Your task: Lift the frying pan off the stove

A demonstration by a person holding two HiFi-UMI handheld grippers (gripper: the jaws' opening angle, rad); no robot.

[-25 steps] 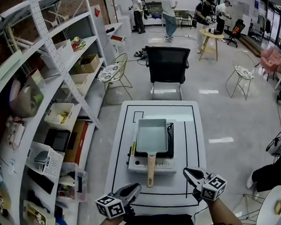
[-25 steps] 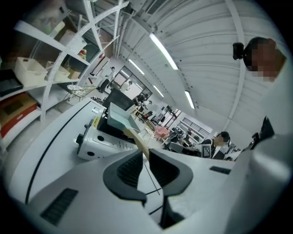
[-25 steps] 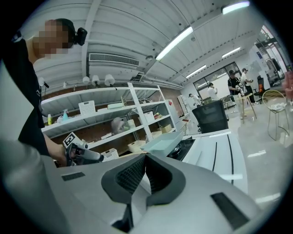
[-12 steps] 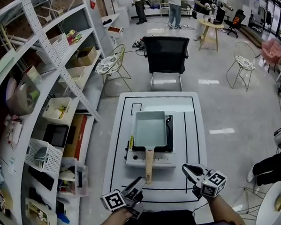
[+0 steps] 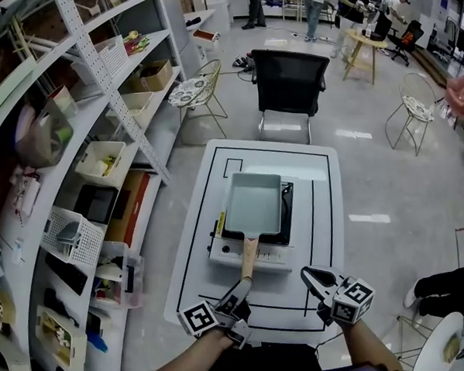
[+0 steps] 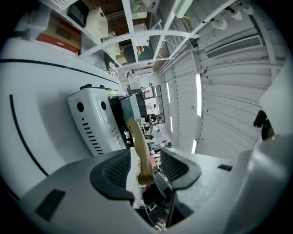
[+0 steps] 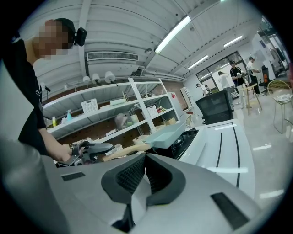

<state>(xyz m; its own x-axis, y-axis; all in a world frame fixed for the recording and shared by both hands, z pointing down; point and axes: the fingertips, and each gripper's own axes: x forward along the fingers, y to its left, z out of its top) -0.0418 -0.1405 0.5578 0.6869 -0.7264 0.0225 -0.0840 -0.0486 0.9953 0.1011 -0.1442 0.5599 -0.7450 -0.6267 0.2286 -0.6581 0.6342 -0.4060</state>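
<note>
Frying pan (image 5: 252, 204) sits on stove (image 5: 271, 258); left hand-held gripper (image 5: 239, 290) has rolled in & just spread its jaws either side of handle (image 5: 249, 257) end, no pinch yet; right hand-held gripper (image 5: 313, 279) pressed together, idle

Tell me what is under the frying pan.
A portable stove sits under the frying pan; its black top and white front panel show around the pan. The burner is covered by the pan.

Left gripper (image 5: 240, 287) is rolled on its side and pointing level, jaws just swung wide open, with the wooden handle (image 6: 139, 151) sitting between them, pads not squeezing it. Right gripper (image 5: 308, 275) hangs off to the side, tipped slightly down, jaws closed on nothing.
</note>
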